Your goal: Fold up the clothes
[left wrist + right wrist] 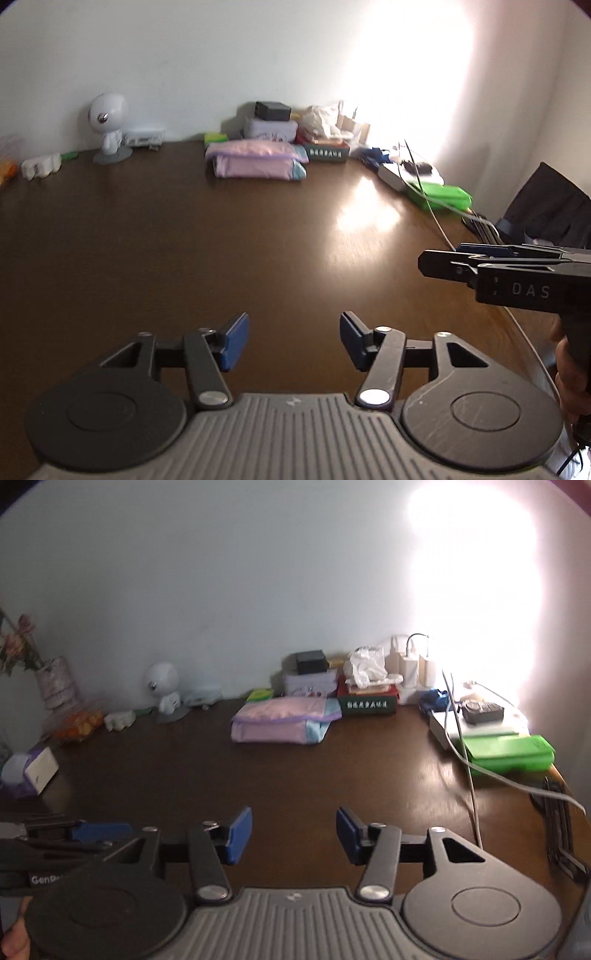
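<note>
A folded pink garment with a pale blue edge [256, 164] lies at the back of the dark wooden table [184, 240]; it also shows in the right wrist view [280, 720]. My left gripper [294, 341] is open and empty, held above the table's near part. My right gripper [294, 834] is open and empty too, beside the left one. The right gripper shows from the side in the left wrist view [443, 264], and the left gripper shows at the left edge of the right wrist view [74, 830]. A dark garment [550, 206] hangs off the table's right side.
Along the back wall stand a white robot figurine [109, 125], boxes [271, 125], a dark green tissue box [367, 701], chargers [417, 668] and a green case [509, 753]. A grey cable [469, 760] trails over the right edge. A vase [55, 683] and a white box [40, 768] stand left.
</note>
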`<state>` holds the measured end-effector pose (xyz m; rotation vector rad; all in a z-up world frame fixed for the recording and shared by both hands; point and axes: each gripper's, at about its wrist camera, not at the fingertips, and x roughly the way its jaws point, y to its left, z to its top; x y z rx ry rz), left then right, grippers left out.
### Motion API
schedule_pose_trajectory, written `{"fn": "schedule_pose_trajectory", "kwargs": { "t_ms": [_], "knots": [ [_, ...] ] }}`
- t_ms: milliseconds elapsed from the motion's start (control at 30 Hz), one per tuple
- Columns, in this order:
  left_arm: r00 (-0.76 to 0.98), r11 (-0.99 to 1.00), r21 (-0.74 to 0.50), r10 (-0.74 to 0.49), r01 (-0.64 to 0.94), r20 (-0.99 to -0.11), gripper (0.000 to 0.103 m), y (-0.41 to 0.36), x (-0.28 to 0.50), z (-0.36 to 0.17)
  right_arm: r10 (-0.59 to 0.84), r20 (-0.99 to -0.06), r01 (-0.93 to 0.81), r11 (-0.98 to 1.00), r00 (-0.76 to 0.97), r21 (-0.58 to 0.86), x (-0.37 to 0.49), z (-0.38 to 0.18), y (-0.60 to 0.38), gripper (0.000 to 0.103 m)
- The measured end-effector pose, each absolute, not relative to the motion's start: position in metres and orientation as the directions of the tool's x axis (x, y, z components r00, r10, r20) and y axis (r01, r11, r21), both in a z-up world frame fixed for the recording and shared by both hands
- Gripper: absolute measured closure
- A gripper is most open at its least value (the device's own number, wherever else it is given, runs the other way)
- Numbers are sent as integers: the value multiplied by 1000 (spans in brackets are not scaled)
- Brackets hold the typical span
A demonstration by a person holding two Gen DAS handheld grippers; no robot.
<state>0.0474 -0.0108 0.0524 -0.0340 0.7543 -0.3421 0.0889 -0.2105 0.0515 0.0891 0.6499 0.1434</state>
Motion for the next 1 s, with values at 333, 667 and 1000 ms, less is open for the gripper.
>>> {"fn": "schedule_pose_trajectory", "kwargs": {
  "t_ms": [333, 667, 1000],
  "knots": [
    [768, 996, -3, -69, 87, -637, 15, -12, -60, 1, 157, -644, -193, 981, 748, 14, -41, -15, -185, 17],
    [779, 996, 73, 0, 59, -627, 1, -5, -12, 0, 60, -640, -69, 998, 766, 11, -11, -30, -191, 0],
    [767, 1000, 18, 3, 11, -641, 1, 1, -7, -3, 75, -644, -84, 996, 762, 16, -4, -31, -191, 0]
  ]
}}
